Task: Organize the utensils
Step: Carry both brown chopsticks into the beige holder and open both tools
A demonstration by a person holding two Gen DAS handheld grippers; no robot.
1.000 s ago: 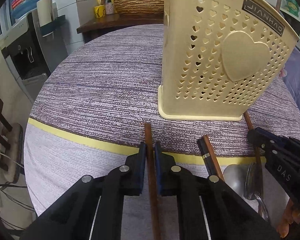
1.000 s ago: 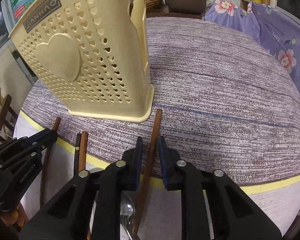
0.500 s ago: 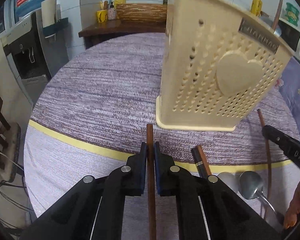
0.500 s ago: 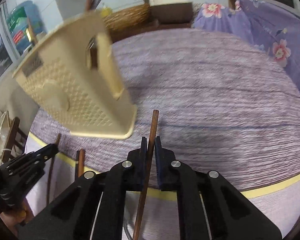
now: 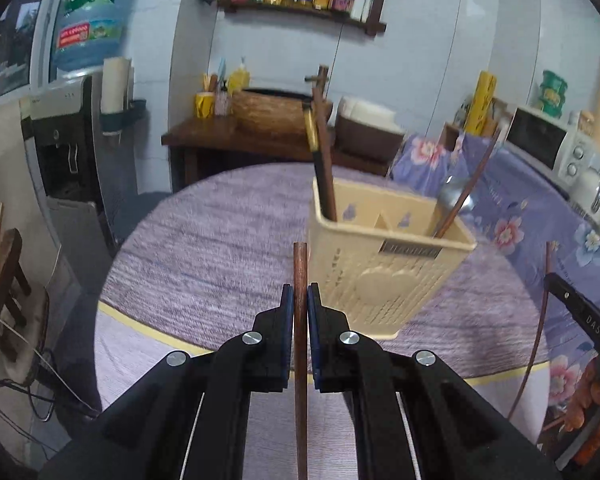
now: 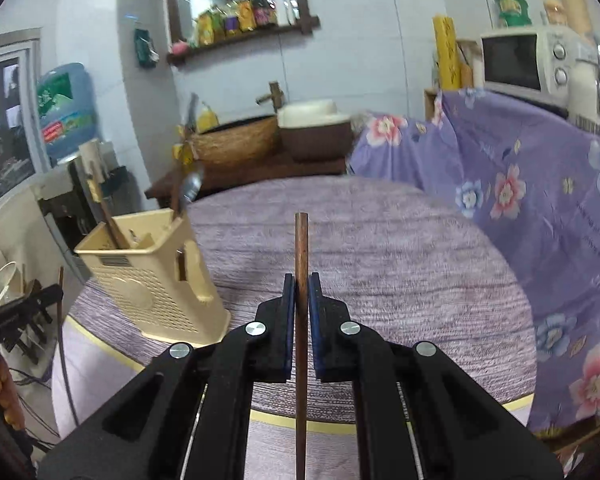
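The left tongs (image 5: 300, 300) are clamped shut on a dark wooden chopstick (image 5: 300, 320), which runs straight between the blue pads with its blunt end poking out ahead. The right tongs (image 6: 300, 300) pinch a second chopstick (image 6: 301, 320) the same way. Both sticks are off the desk (image 5: 220, 240), carried above its purple striped cloth.

The cream utensil holder (image 5: 380, 272) stands on the desk just ahead and to the right of the left tongs; in the right wrist view it sits well to the left (image 6: 152, 276). It already holds a pair of dark chopsticks (image 5: 325, 168) in one compartment, and a spoon (image 5: 454, 196) with another thin stick in the other.

The step in hand looks like dropping each chopstick into the holder. To do it well, each stick should probably be tipped towards upright, with its lower end brought over the open top before the pads let go. The compartment with the dark chopsticks seems the fitting one. The two tongs would likely do best going one after the other, since the opening is narrow and both approach from the same side. A gentle release low inside should keep the light holder from tipping.
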